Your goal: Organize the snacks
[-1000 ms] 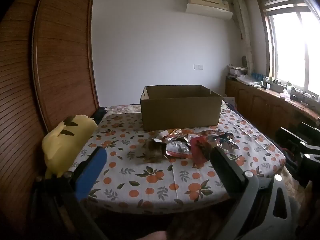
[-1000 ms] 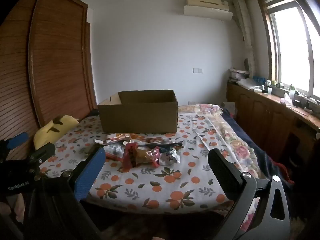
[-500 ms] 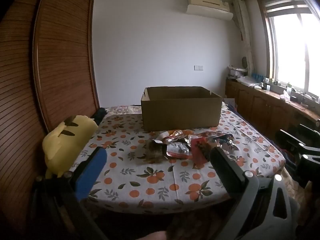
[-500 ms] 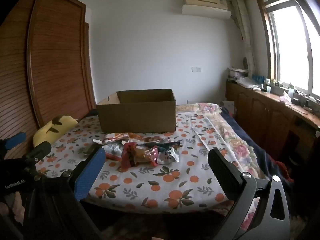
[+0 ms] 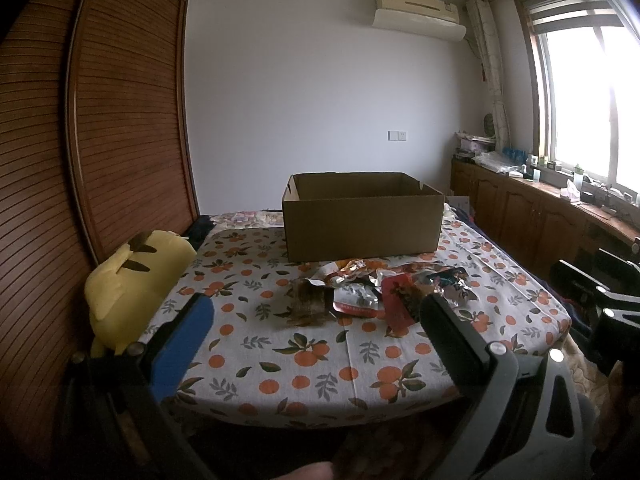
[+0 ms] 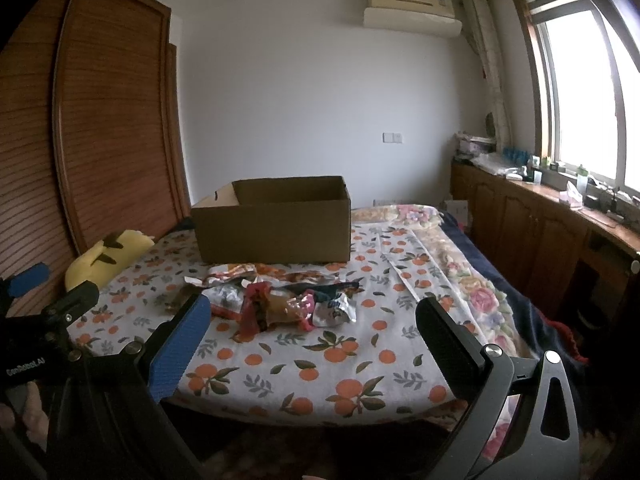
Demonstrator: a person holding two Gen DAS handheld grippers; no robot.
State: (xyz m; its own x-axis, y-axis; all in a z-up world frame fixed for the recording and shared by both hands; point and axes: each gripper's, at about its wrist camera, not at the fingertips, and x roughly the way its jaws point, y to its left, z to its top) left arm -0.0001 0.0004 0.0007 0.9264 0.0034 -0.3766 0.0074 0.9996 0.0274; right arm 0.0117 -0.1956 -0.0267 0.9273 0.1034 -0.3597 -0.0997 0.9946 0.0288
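Observation:
A pile of crinkled snack packets (image 5: 376,292) lies on the orange-print cloth in front of an open cardboard box (image 5: 362,216). The pile (image 6: 280,300) and the box (image 6: 272,220) also show in the right wrist view. My left gripper (image 5: 316,320) is open and empty, held short of the bed's near edge. My right gripper (image 6: 312,320) is open and empty too, likewise short of the pile. The left gripper's body (image 6: 40,320) shows at the left edge of the right wrist view.
A yellow plush toy (image 5: 132,284) lies at the bed's left side against the wooden wardrobe (image 5: 100,120). A wooden cabinet (image 6: 540,220) with clutter runs under the window on the right. A floral blanket (image 6: 472,280) covers the bed's right side.
Both grippers have drifted slightly toward the bed; the box and packets look a little nearer. Nothing on the bed has moved.

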